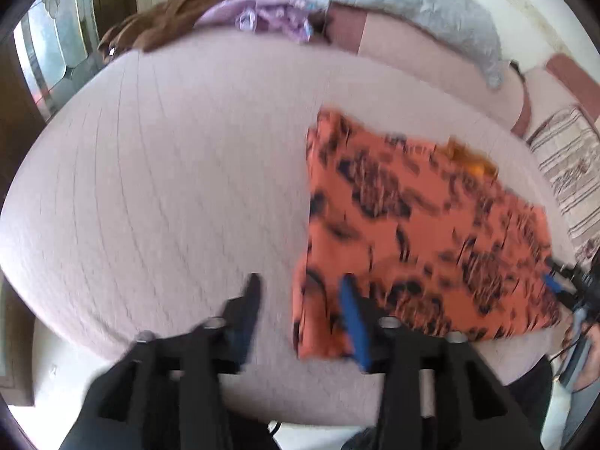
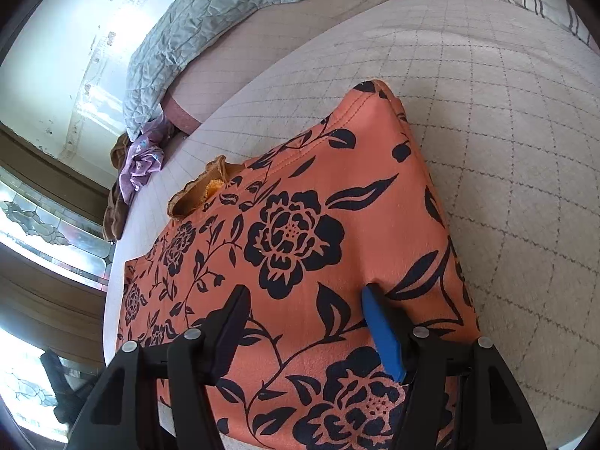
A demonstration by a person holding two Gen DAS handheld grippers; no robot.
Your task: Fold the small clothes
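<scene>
An orange garment with a black flower print (image 1: 420, 225) (image 2: 300, 232) lies folded flat on the pale quilted bed cover (image 1: 168, 168) (image 2: 506, 150). A small orange frilled piece (image 2: 202, 191) sticks out at its far edge. My left gripper (image 1: 302, 287) hangs open over the garment's near left edge, its blue-padded finger (image 1: 352, 311) above the cloth and the other over bare cover; this view is blurred. My right gripper (image 2: 305, 296) stands open low over the garment's near end, one fingertip (image 2: 371, 296) touching the fabric. Its tip (image 1: 555, 281) shows at the right edge of the left wrist view.
A grey quilted blanket (image 1: 431, 11) (image 2: 210, 26) lies at the back of the bed. Purple (image 1: 270, 18) (image 2: 140, 161) and brown clothes (image 1: 176, 11) are piled at the far left. A striped pillow (image 1: 566, 172) sits on the right. A leaded window (image 2: 48, 225) is beyond.
</scene>
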